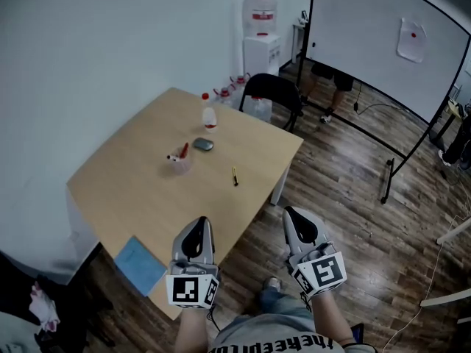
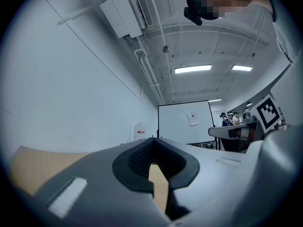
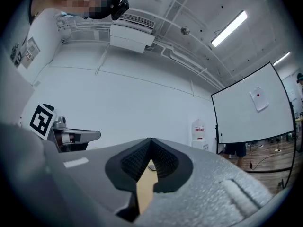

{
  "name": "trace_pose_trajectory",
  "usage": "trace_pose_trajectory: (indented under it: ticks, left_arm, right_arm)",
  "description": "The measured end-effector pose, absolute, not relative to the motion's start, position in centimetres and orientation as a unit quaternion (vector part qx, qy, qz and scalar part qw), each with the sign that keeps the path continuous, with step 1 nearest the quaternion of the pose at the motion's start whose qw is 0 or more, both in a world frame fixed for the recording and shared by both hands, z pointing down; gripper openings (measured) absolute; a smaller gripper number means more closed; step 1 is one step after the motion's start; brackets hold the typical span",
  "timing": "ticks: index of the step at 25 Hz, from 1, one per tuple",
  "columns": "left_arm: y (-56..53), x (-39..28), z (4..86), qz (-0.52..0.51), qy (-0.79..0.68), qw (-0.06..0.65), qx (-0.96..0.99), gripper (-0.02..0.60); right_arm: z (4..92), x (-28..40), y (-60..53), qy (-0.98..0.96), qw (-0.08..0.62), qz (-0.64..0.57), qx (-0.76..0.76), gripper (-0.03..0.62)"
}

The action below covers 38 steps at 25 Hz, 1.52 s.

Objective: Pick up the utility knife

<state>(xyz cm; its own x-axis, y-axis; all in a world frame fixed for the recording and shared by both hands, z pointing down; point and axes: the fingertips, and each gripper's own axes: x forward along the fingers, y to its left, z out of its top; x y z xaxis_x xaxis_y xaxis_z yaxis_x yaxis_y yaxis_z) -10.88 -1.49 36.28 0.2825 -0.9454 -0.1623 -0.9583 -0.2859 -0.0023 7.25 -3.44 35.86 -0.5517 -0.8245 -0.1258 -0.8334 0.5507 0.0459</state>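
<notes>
knife: utility knife point(image 1: 235, 176), slim, yellow-black, lies flat on the table point(image 1: 132, 190) toward its right edge, clear of the other items. Untouched.
left gripper point(image 1: 199, 223): clenched, nothing in it. Held about level over the table's near edge.
right gripper point(image 1: 294, 215): jaws together, empty. Off the table's near corner, above the floor.
why: both look parked close to the body, so approach likely not begun. Jaws must open before any grasp.
clutter: cup point(image 1: 179, 160), grey oval object point(image 1: 203, 144) and bottle point(image 1: 210, 112) sit deeper on the table than the knife, so they don't block the path.
next: right gripper probably. The knife is on its side of the table, and it's thin, so pinch low.
</notes>
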Motion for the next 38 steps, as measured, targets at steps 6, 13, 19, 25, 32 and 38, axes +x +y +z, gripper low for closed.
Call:
trace_pose_trajectory:
  ticks: [6,13,19,25,32,38]
  left_arm:
    - [-4.7,-9.7,36.0,0.06,0.602,0.053,-0.795,0.02]
    - [-7.8,-8.3,35.5,0.059,0.615,0.056,-0.785,0.02]
    - [-9.6,-6.7,35.4,0.06,0.627,0.062,-0.775,0.02]
    - [-10.4,-5.6,36.2,0.047,0.633,0.057,-0.771,0.02]
    - [-11.9,-5.8,35.9,0.044,0.632,0.056,-0.772,0.02]
    - [-14.0,-6.8,36.0,0.039,0.621,0.052,-0.781,0.02]
  right_arm:
    - [35.7,8.3,-7.1,0.884,0.045,0.049,-0.462,0.002]
    - [35.4,9.5,-10.7,0.893,0.046,0.047,-0.446,0.002]
    - [35.6,10.4,-13.1,0.904,0.044,0.046,-0.422,0.002]
    - [36.6,10.6,-14.6,0.913,0.043,0.031,-0.404,0.002]
    - [37.3,9.8,-16.2,0.917,0.036,0.017,-0.397,0.002]
    - [38.6,7.8,-18.5,0.919,0.015,-0.01,-0.395,0.002]
